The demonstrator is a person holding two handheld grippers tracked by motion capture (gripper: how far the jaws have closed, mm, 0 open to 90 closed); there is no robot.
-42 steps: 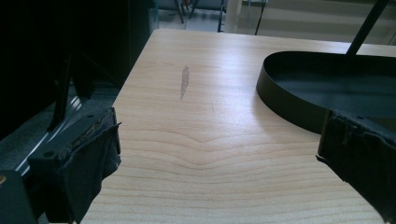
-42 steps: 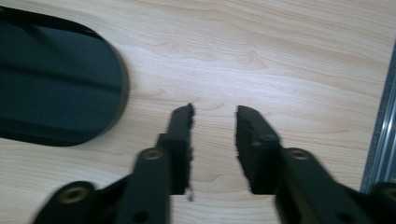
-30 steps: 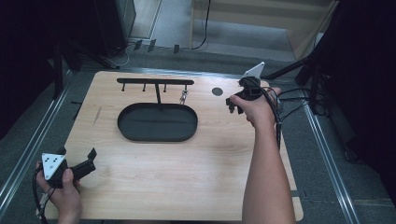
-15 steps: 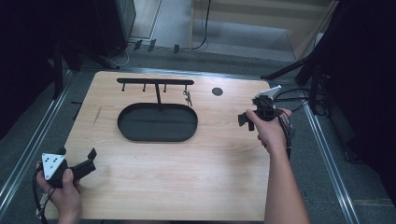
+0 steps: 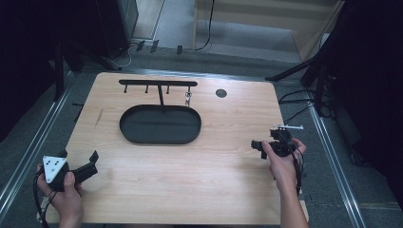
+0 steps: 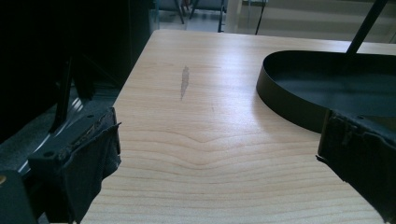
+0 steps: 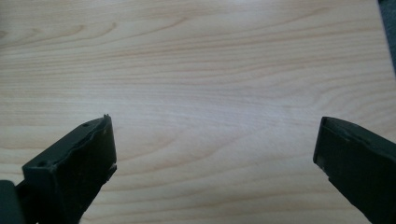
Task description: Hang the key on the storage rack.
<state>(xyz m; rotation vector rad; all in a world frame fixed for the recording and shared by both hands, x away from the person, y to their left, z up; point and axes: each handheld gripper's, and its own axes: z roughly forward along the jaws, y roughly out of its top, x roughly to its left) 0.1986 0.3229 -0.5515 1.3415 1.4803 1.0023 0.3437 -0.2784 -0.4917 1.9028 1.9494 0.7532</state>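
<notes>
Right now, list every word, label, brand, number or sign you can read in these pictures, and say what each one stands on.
There is none to read. The wooden table, the black oval tray and its hook rack bear no print. The grey plate on the left gripper shows dots, not characters. The right gripper carries no legible marking.

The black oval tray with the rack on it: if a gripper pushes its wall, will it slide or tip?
The black oval tray would probably slide rather than tip: it sits low, wide and flat on the smooth wooden table. It looks rigid, with a thin upright wall. The rack on its post raises the weight somewhat, so a high push might rock it.
</notes>
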